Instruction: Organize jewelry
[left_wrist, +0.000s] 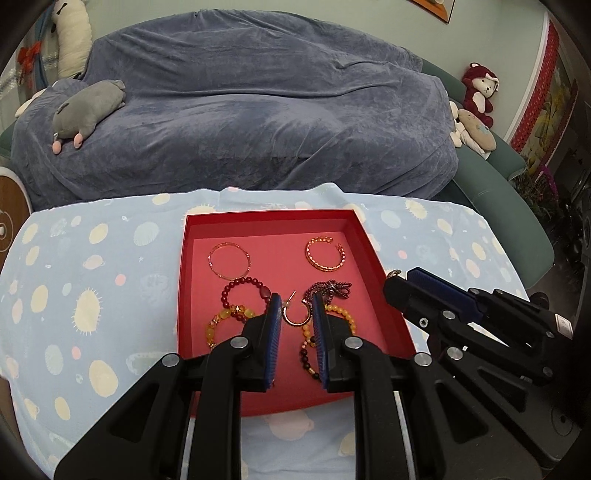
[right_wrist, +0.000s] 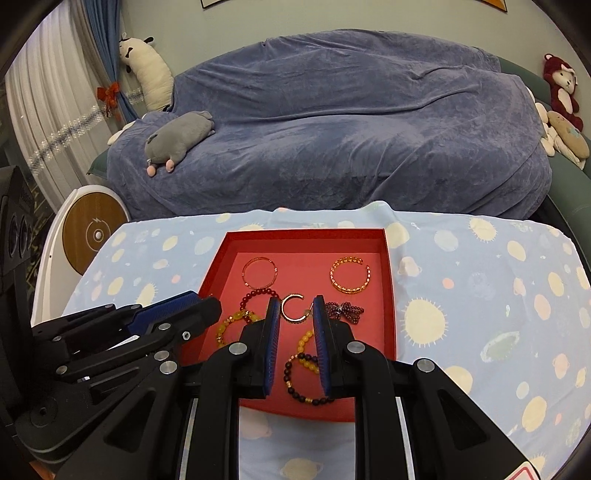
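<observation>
So there's a shallow red cardboard tray (left_wrist: 384, 273) sitting near the far edge of a table draped in a pale blue cloth printed with cream suns and planets (left_wrist: 74, 295). All the jewelry is inside it. By the tray's far wall are a thin rose-gold bangle (left_wrist: 229, 260) towards the left corner and an open gold cuff bracelet (left_wrist: 325, 254) towards the right. Mid-tray there's a dark red bead bracelet (left_wrist: 242, 290), a gold hoop earring (left_wrist: 293, 314) and a bunched garnet bead strand (left_wrist: 332, 288). Nearer the front edge: two yellow bead bracelets and a dark bead one (right_wrist: 303, 384).

Both tongs hover above the tray, close together. The left gripper (left_wrist: 295, 314) and right gripper (right_wrist: 295, 314) each show a narrow gap between the blue pads, gripping nothing.
</observation>
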